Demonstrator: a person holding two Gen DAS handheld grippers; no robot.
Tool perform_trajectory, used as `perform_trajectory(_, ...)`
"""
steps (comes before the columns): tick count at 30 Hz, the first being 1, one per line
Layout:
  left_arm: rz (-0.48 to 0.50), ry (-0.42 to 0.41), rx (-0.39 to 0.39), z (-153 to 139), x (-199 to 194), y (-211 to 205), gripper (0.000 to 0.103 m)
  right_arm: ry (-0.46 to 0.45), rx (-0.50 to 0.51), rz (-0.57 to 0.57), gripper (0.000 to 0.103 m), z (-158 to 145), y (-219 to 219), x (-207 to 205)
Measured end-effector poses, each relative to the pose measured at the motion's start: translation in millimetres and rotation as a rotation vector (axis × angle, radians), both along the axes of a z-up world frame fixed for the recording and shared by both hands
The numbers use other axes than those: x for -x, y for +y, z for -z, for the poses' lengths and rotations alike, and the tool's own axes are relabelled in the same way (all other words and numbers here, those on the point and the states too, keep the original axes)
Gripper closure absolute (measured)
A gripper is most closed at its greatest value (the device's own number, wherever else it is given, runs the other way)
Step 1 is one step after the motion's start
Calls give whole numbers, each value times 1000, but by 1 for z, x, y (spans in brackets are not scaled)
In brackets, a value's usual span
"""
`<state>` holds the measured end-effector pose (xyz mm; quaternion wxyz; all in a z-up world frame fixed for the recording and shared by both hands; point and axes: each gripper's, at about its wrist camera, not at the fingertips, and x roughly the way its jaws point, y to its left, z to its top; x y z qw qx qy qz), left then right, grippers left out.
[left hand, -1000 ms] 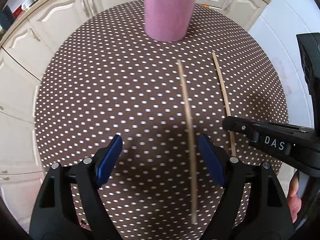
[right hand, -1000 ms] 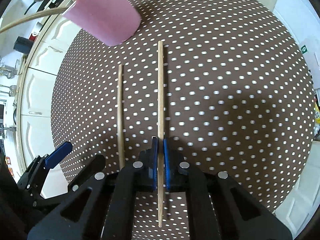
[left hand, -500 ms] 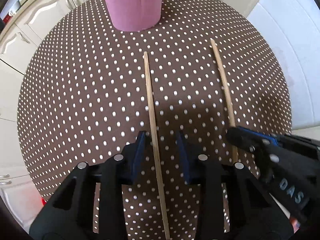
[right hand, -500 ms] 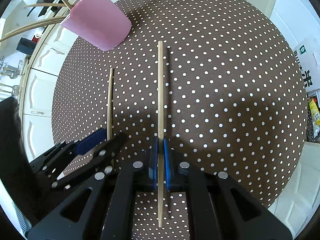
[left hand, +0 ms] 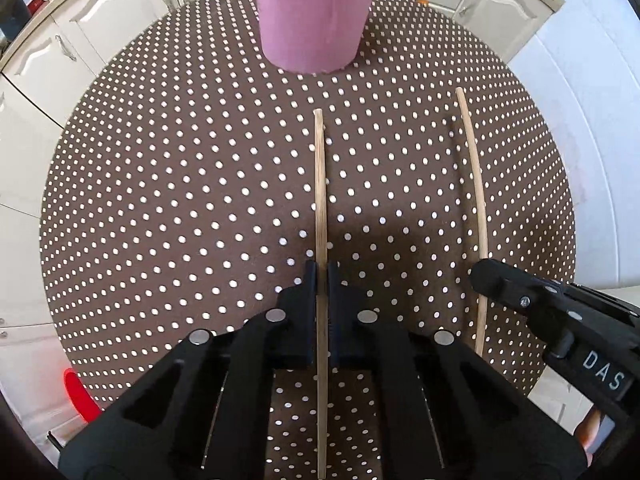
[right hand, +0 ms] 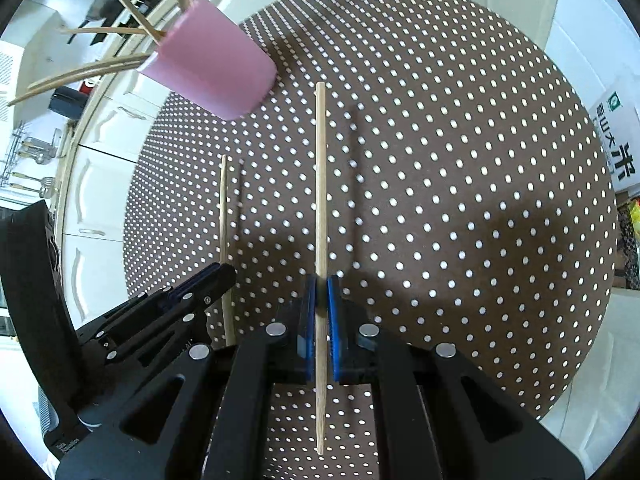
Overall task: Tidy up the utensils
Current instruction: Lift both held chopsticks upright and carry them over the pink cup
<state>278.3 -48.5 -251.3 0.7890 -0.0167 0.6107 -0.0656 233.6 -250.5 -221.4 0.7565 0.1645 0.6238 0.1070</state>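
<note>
left claw (left hand: 322, 280) clamps chopstick (left hand: 320, 184) | right claw (right hand: 320, 292) clamps chopstick | only right view: sticks (right hand: 80, 74) in cup (right hand: 212, 72)

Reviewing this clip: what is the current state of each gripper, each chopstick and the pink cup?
left gripper: jaws shut on the left chopstick.
right gripper: jaws shut on the right chopstick.
left chopstick: clamped, pointing toward the cup.
right chopstick: clamped, pointing forward.
pink cup: upright on the dotted table, already holding several chopsticks.
</note>
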Motion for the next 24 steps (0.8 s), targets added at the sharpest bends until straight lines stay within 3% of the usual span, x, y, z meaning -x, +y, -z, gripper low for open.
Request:
perform_trajectory(10, -3, -102, 13, -56, 13, 12, 97, -92, -14, 10, 98, -34, 0, -3)
perform_trajectory(24, -75, -257, 86, -129, 29, 47, 97, -302, -23, 33, 98, -87, 0, -25)
